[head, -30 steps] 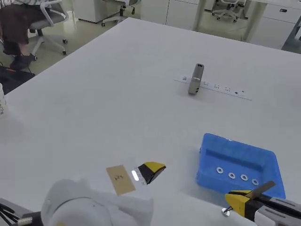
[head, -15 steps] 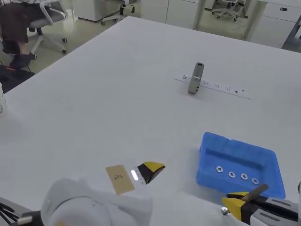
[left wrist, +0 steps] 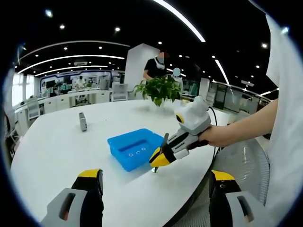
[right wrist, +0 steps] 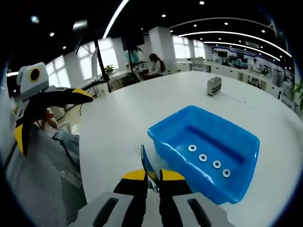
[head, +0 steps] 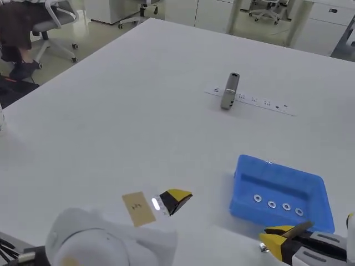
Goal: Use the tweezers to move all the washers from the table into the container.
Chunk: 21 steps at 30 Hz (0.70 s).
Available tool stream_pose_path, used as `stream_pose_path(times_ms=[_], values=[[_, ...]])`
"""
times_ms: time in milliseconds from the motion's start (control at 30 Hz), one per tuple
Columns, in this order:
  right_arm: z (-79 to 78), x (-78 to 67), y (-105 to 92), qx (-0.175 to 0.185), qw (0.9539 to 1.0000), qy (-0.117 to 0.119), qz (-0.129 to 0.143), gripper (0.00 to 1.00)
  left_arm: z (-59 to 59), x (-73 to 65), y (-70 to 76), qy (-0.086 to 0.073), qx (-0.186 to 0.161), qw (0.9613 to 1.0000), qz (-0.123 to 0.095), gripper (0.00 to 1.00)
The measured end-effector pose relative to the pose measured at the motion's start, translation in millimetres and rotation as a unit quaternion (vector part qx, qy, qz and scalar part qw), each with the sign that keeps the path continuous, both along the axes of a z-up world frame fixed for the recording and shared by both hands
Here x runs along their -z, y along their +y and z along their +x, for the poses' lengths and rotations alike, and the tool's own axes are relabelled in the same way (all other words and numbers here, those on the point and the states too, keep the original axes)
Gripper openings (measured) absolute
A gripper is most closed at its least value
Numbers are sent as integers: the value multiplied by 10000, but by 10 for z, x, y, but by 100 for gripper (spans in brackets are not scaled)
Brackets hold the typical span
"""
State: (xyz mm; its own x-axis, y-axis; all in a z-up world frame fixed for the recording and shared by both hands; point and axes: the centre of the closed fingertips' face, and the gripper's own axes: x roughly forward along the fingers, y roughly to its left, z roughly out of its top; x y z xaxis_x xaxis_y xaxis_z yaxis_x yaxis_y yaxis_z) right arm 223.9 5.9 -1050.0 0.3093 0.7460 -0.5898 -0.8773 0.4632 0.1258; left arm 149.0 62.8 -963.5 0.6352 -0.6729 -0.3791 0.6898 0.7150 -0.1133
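In the head view, the blue container (head: 277, 174) is seen at the near right of the table (head: 138, 100), four washers (head: 271, 204) lined up inside; just nearer, the right gripper (head: 272, 237) is pinched on the tweezers (head: 302, 227). In the left gripper view, the left gripper (left wrist: 154, 179) is held spread wide. In the right gripper view, the jaws are pressed onto the tweezers beside the container's near wall.

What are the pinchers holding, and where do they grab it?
The right gripper pinches the tweezers near their middle, tips poking out forward. The left gripper is open, holding nothing.
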Motion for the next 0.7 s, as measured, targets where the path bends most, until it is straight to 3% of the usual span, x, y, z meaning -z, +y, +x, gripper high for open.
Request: stream_pose_path(times_ms=[267, 700], values=[[17, -10, 13, 21, 9999, -96, -69, 4, -9, 6, 0, 2, 16, 10000, 26, 94], [162, -422, 62, 52, 9994, -1, 343, 4, -14, 4, -11, -2, 49, 10000, 6, 94]])
